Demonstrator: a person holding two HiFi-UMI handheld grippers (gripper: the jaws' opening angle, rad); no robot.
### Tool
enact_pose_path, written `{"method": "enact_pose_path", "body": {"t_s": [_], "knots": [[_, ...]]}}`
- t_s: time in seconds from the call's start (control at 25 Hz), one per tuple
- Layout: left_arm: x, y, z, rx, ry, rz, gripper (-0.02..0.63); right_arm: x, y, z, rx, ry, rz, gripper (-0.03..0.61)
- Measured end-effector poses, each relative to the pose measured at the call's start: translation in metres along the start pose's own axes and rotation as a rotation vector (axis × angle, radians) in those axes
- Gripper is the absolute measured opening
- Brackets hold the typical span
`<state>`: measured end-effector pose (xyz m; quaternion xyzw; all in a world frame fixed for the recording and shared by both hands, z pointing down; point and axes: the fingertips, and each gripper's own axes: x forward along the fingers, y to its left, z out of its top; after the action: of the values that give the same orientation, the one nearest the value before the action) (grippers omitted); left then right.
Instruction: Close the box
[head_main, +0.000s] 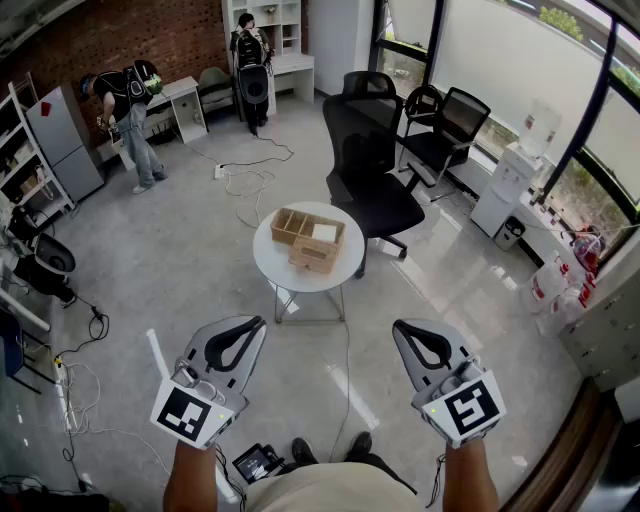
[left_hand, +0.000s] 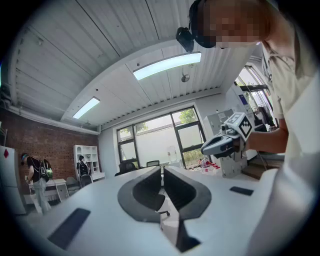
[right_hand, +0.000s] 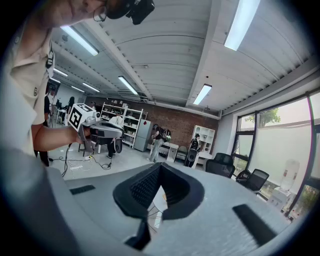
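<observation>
- A person (head_main: 130, 118) stands bent over at the far left of the room, near the brick wall.
- The left tool (head_main: 260, 322) is held low, well apart from the table. Its two jaws are closed against each other and there is nothing between them.
- The round white table (head_main: 272, 272) stands on the floor ahead, farther away than both tools.
- The wooden box (head_main: 310, 240) lies near the middle of the table, a little toward the far edge. Its compartments show from above, and one has something white in it.
- A black chair (head_main: 370, 165) stands just beyond the far edge of the table.
- The right tool (head_main: 398, 325) is also well apart from the table. Its jaws are closed together and it is empty.
</observation>
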<state>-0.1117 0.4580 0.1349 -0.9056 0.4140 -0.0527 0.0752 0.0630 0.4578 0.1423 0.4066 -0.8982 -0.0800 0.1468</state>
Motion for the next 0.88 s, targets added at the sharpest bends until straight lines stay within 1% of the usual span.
{"method": "enact_pose_path", "body": {"t_s": [0.32,0.52,0.64,0.8,0.88], "knots": [[-0.006,0.011,-0.007,-0.007,-0.001,-0.005,0.020,0.011,0.009,-0.001,0.001,0.008,-0.007,-0.009],[-0.007,0.023,-0.013,-0.010,-0.005,-0.023,0.020,0.022,0.014,0.000,0.010,0.014,-0.024,-0.009],[-0.005,0.028,-0.017,-0.012,-0.007,-0.038,0.020,0.026,0.014,0.001,0.022,-0.001,-0.040,-0.008],[0.001,0.037,-0.015,0.024,-0.047,-0.037,0.020,0.031,0.011,0.001,0.029,-0.022,-0.052,-0.008],[0.007,0.037,-0.017,0.013,-0.040,-0.049,0.020,0.035,0.008,-0.001,0.036,-0.019,-0.050,-0.008]]}}
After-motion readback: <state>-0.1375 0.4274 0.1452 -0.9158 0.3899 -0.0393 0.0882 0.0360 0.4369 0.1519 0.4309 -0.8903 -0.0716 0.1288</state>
